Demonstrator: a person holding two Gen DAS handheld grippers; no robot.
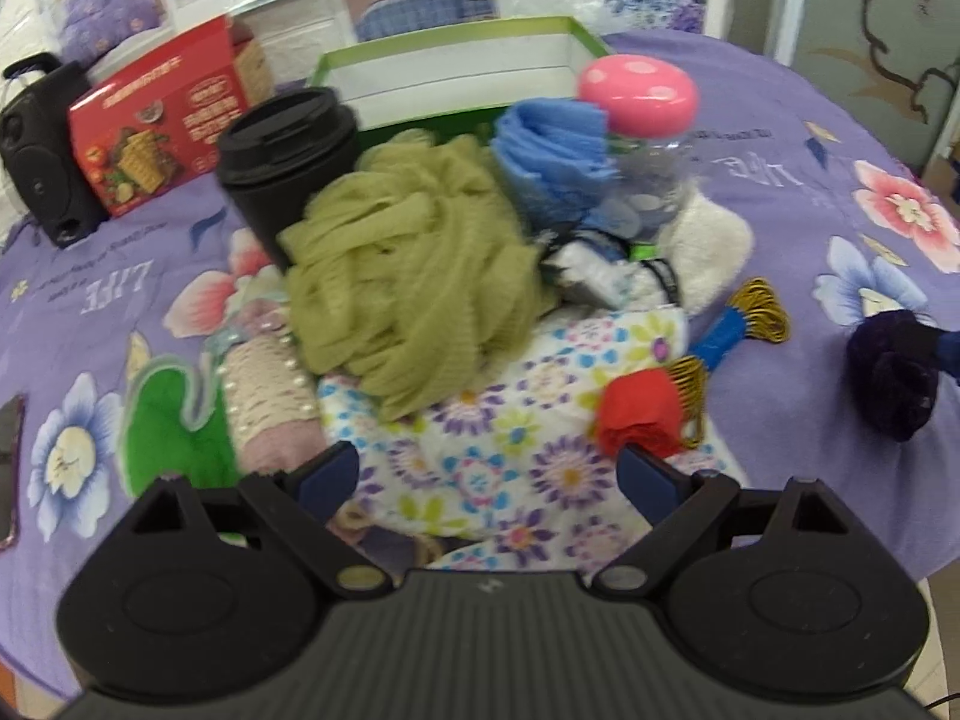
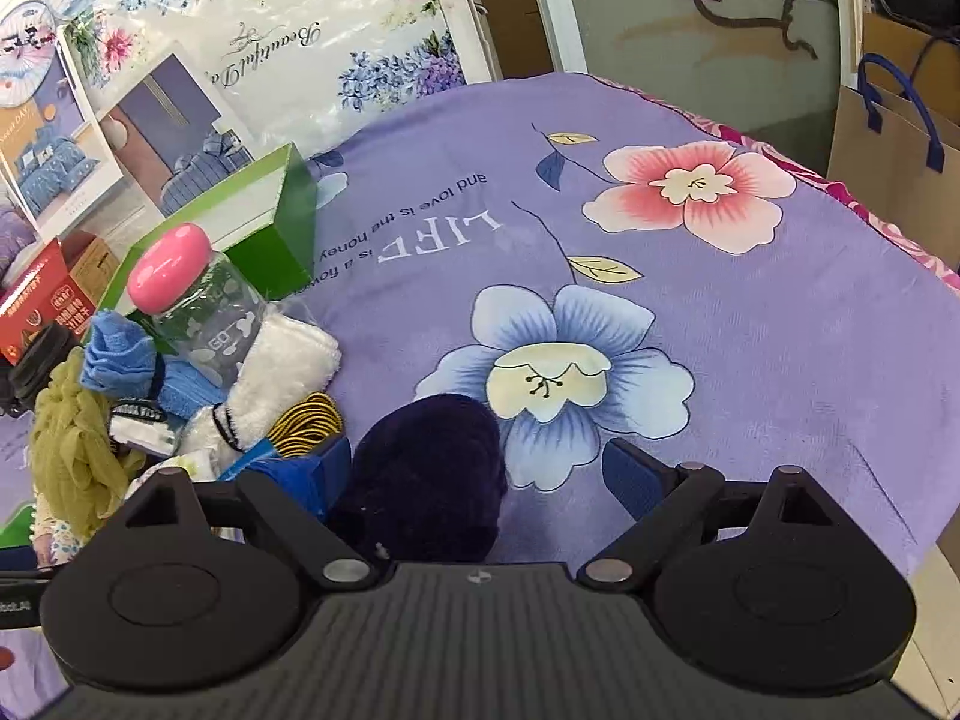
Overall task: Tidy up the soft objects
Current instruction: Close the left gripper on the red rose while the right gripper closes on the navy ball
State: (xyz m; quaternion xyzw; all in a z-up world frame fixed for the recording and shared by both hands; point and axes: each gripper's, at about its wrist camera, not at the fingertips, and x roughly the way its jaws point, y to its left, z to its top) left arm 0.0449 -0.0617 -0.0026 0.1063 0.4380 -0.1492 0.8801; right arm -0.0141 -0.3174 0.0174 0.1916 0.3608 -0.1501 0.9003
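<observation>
A pile of soft things lies on the purple flowered cloth (image 2: 750,360). In the left wrist view I see an olive knitted scarf (image 1: 414,276), a blue cloth (image 1: 552,144), a white fluffy towel (image 1: 714,252), a flowered fabric (image 1: 510,450) and a pink lace piece (image 1: 270,390). My left gripper (image 1: 486,474) is open above the flowered fabric, holding nothing. My right gripper (image 2: 480,474) is open, its jaws either side of a dark purple plush piece (image 2: 426,468) that lies on the cloth against the left finger. The plush piece also shows at the right edge of the left wrist view (image 1: 894,372).
An open green box (image 1: 456,72) stands behind the pile. A black cup (image 1: 288,156), a clear bottle with a pink cap (image 1: 642,120), a red carton (image 1: 156,120) and a black speaker (image 1: 42,150) stand nearby. Gold thread skeins (image 1: 756,312) and a red roll (image 1: 642,414) lie by the fabric.
</observation>
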